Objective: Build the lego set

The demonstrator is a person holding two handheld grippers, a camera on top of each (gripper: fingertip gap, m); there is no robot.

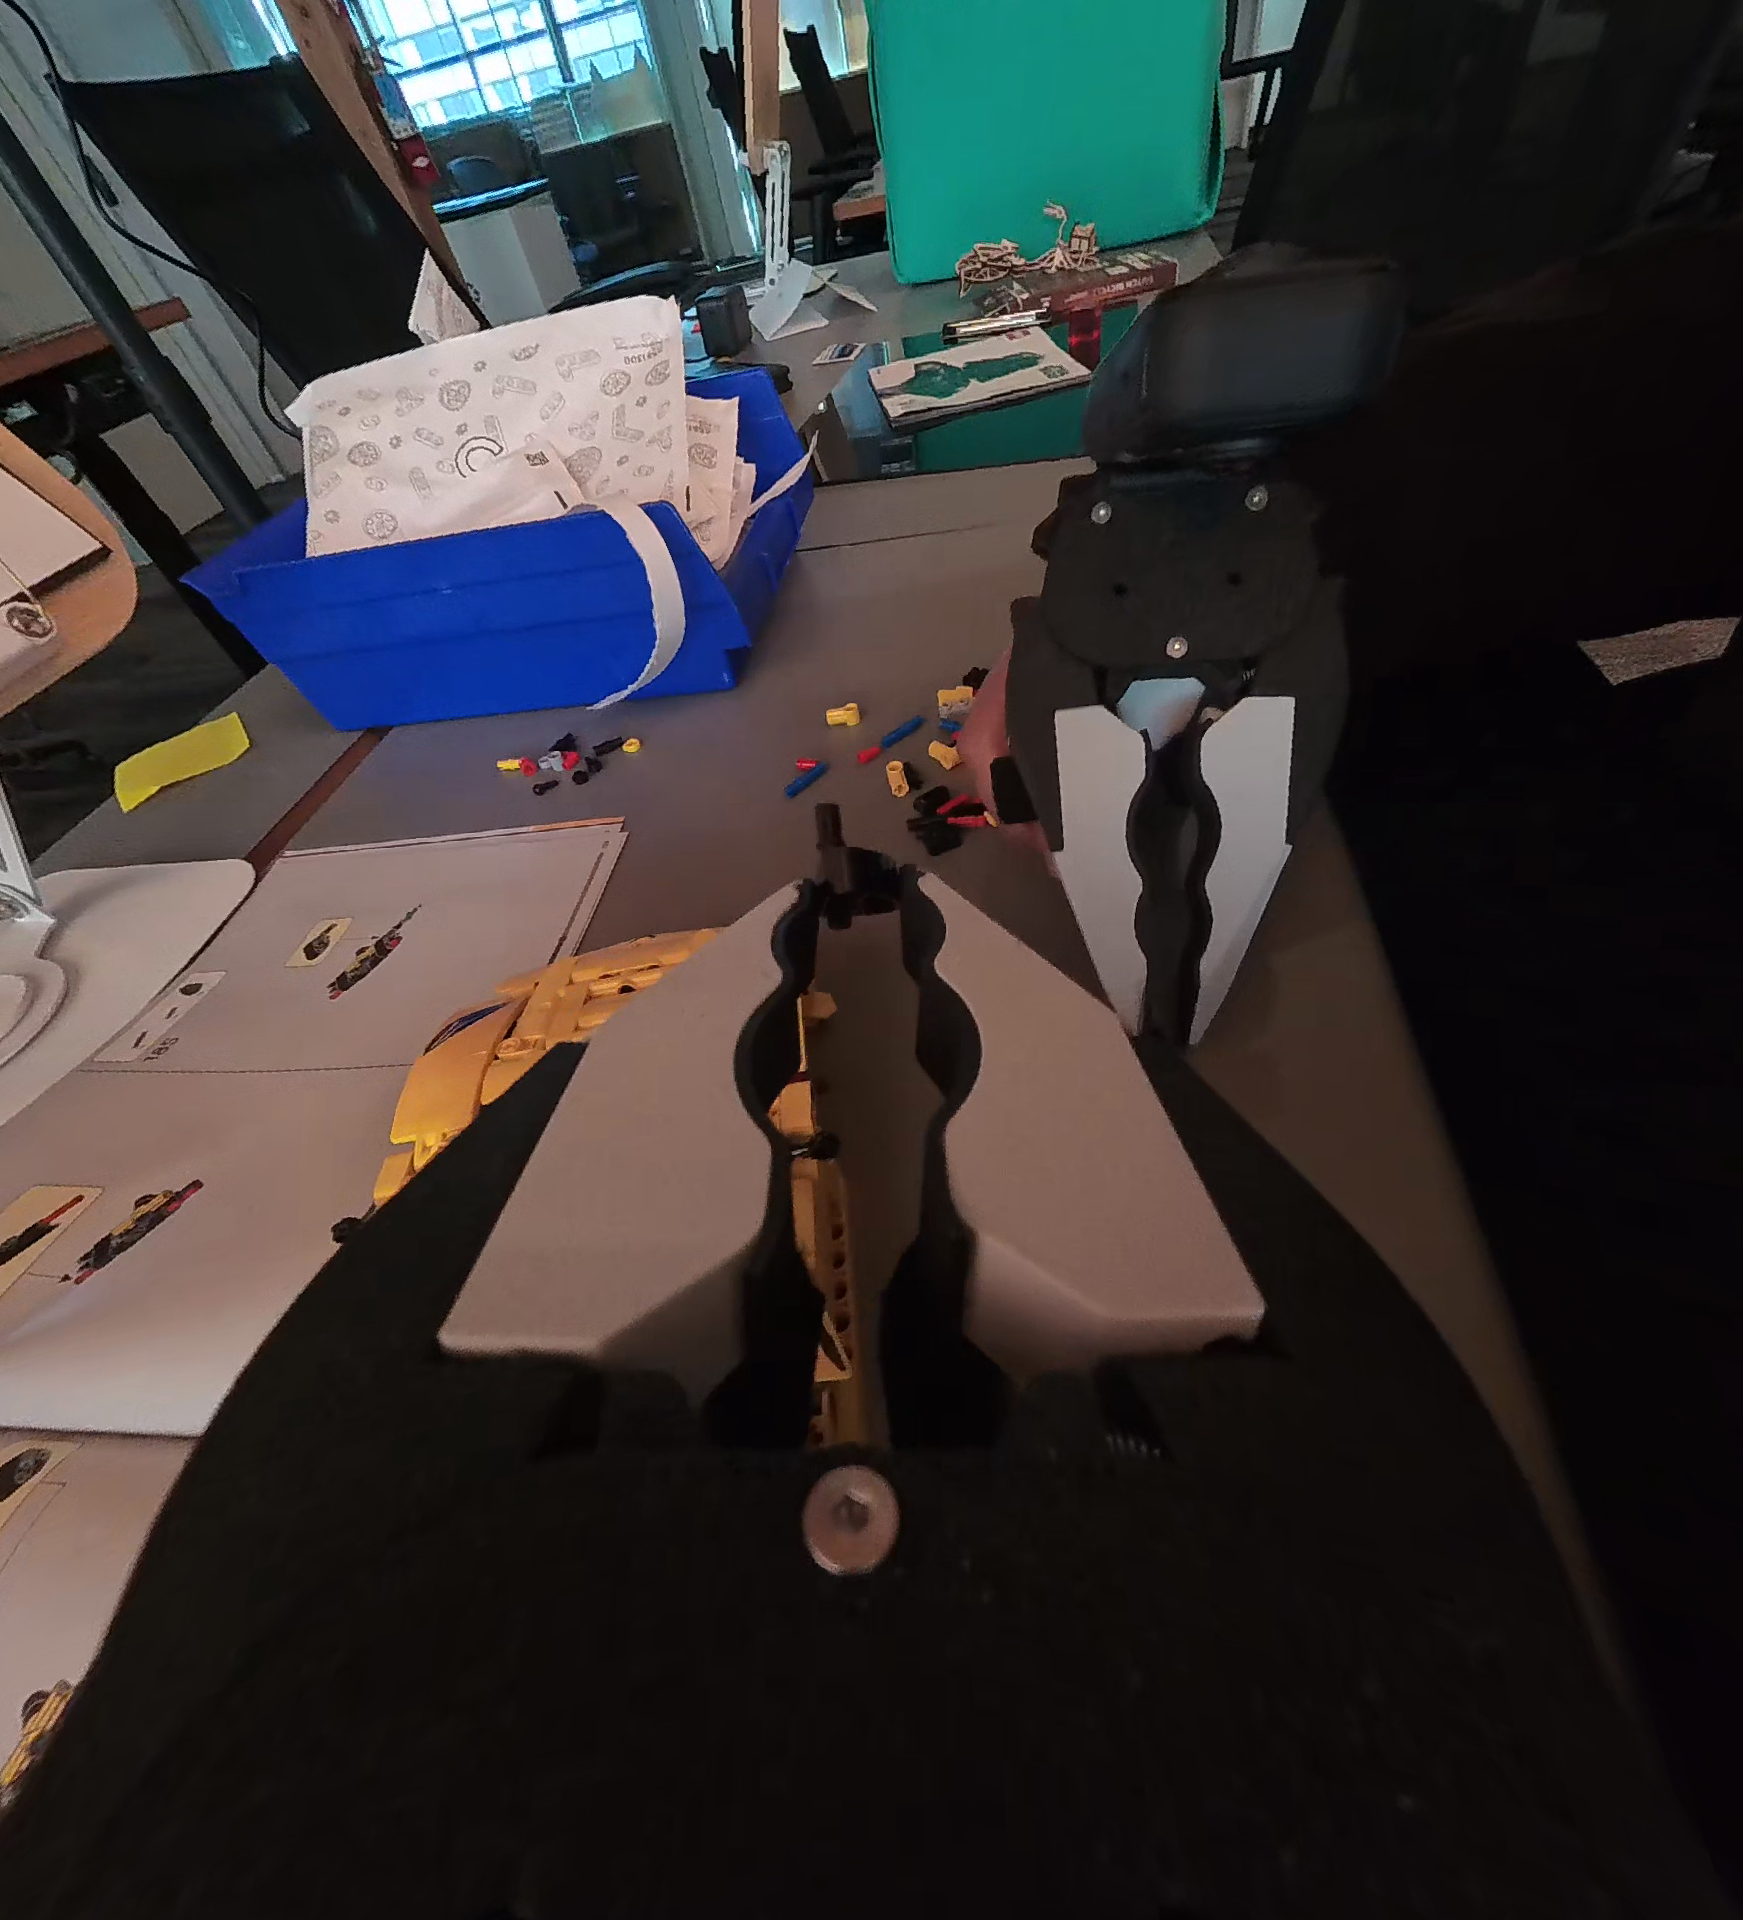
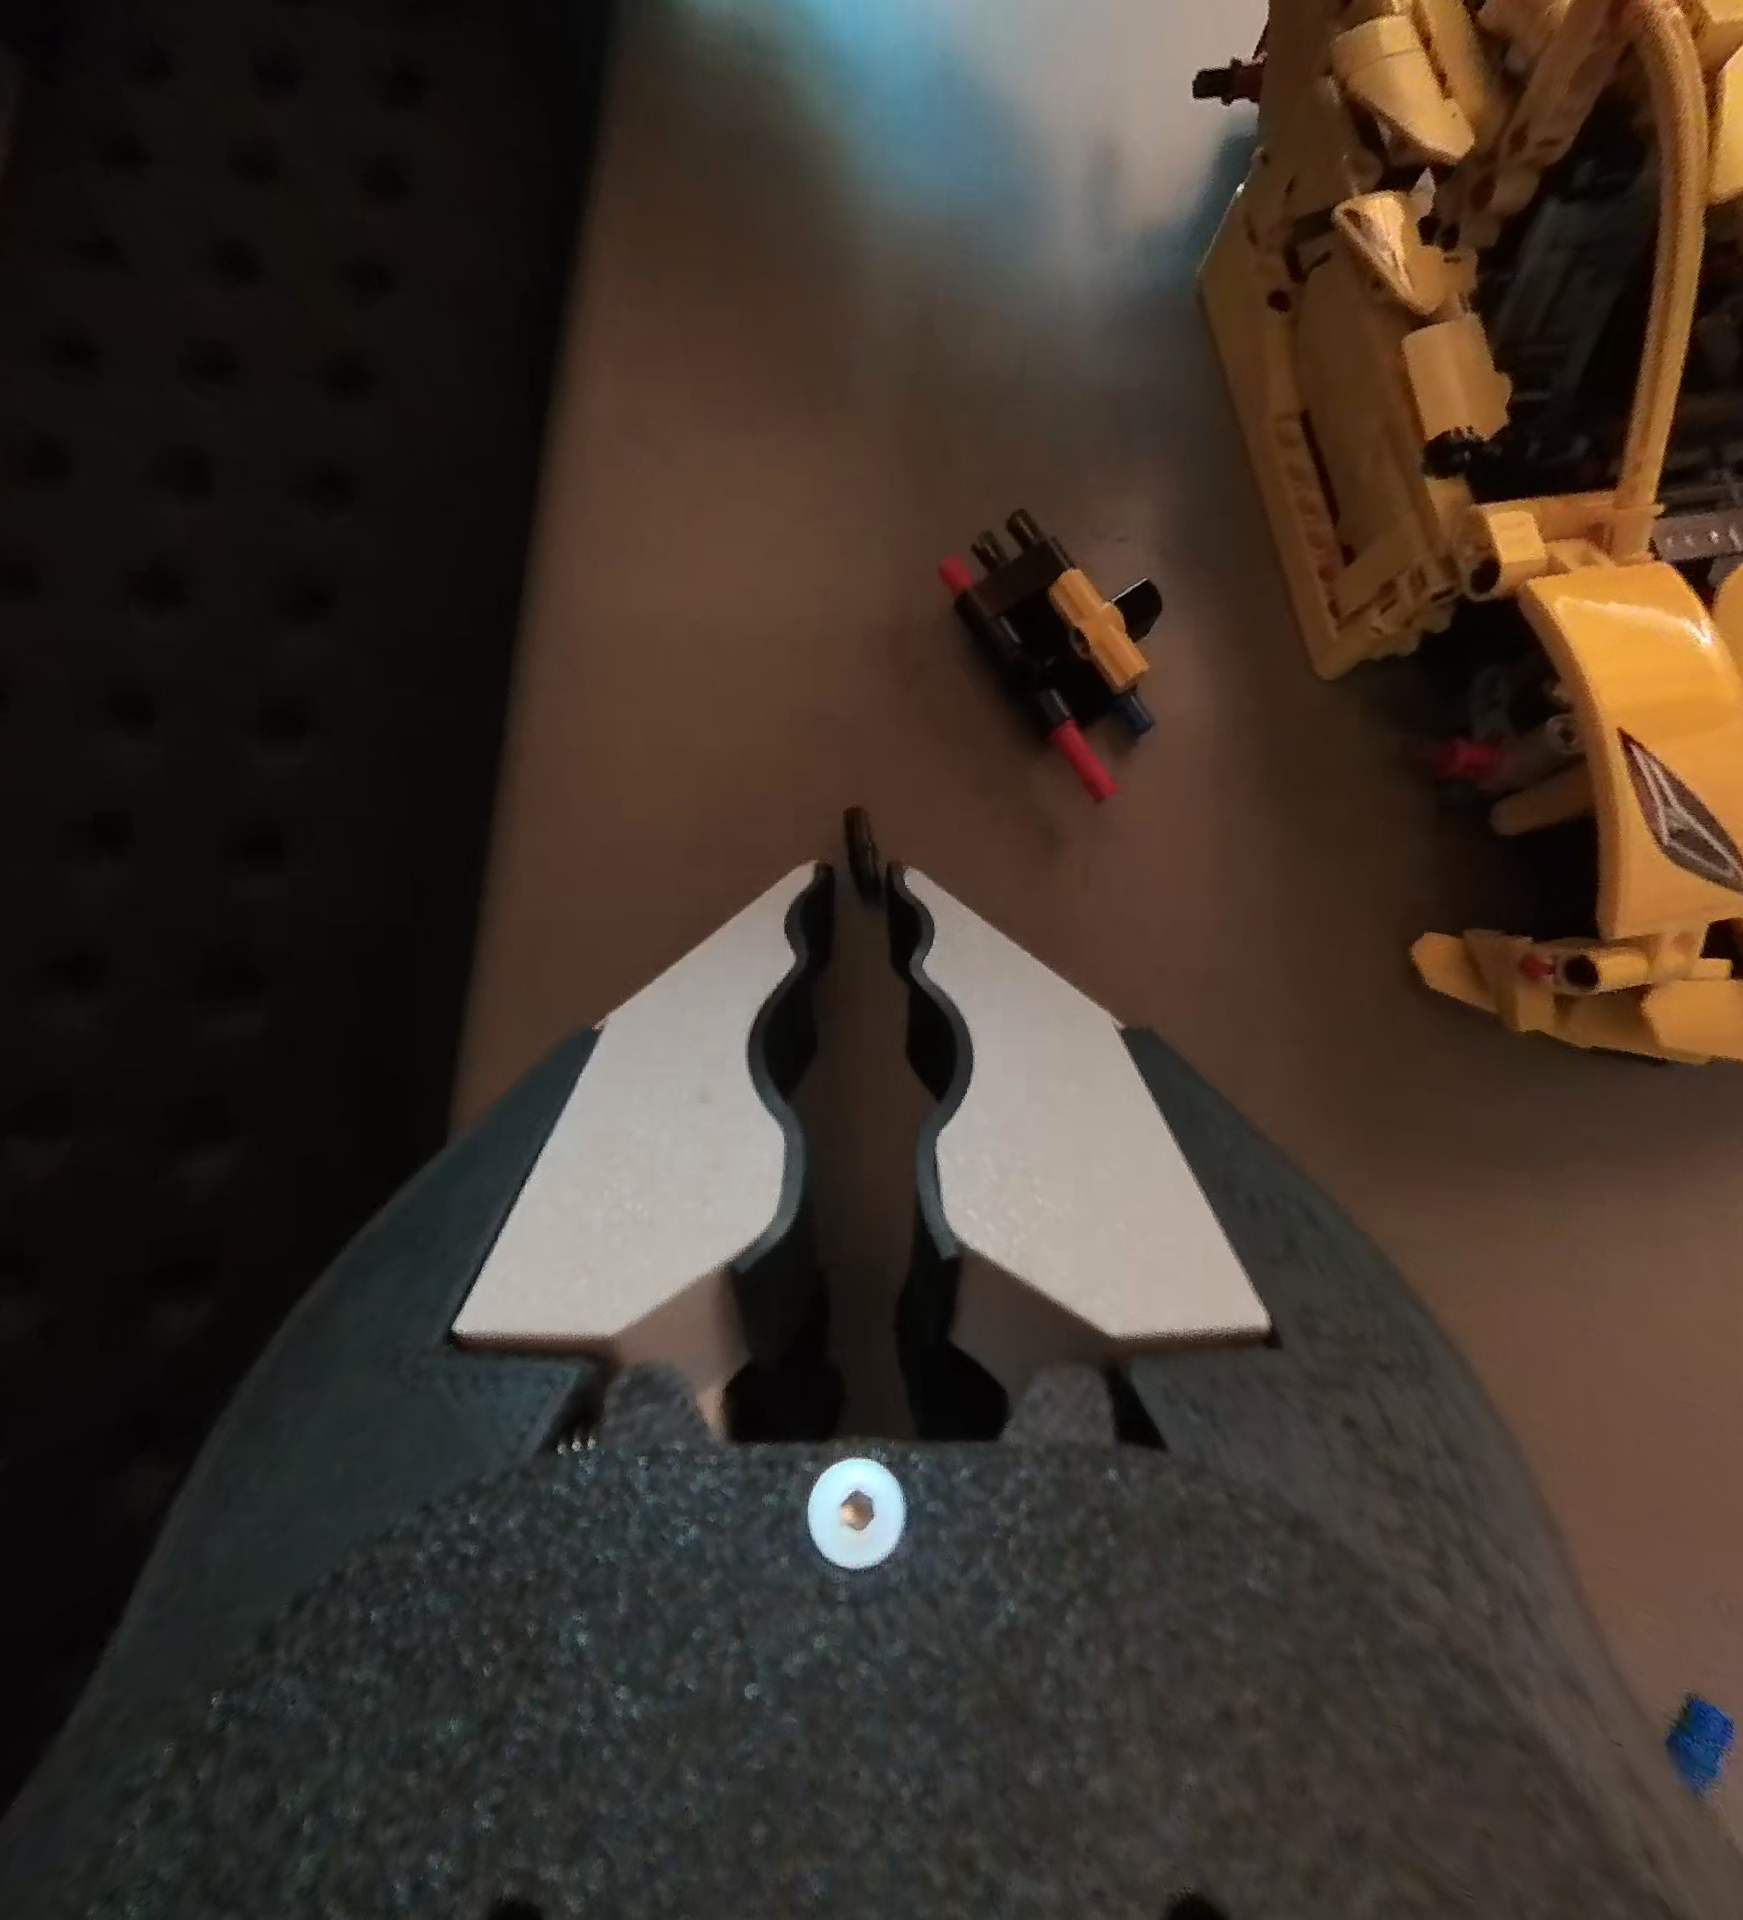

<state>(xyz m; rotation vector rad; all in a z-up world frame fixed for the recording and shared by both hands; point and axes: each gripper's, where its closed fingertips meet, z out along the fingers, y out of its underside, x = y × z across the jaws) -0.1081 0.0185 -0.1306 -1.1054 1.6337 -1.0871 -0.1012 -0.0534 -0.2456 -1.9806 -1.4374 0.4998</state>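
Note:
The yellow lego car (image 2: 1449, 499) stands on the grey table (image 2: 950, 312), at the right of the right wrist view. It also shows in the left wrist view (image 1: 534, 1029), under my left gripper. My left gripper (image 1: 854, 883) is shut on a small black piece (image 1: 836, 847) with a pin sticking out past the tips. My right gripper (image 2: 862, 878) is shut on a tiny black piece (image 2: 860, 842) and points down at the table. It also shows at the right of the left wrist view (image 1: 1171, 1023). A small black, yellow and red sub-assembly (image 2: 1054, 644) lies between it and the car.
Loose red, blue, yellow and black pieces (image 1: 898, 758) lie scattered on the table, with a smaller cluster (image 1: 566, 764) to the left. A blue bin (image 1: 493, 623) with paper bags stands behind. The open instruction booklet (image 1: 347, 987) lies at left. A black perforated mat (image 2: 223, 520) borders the table. Spacing between my two grippers at the tips: around 15 cm.

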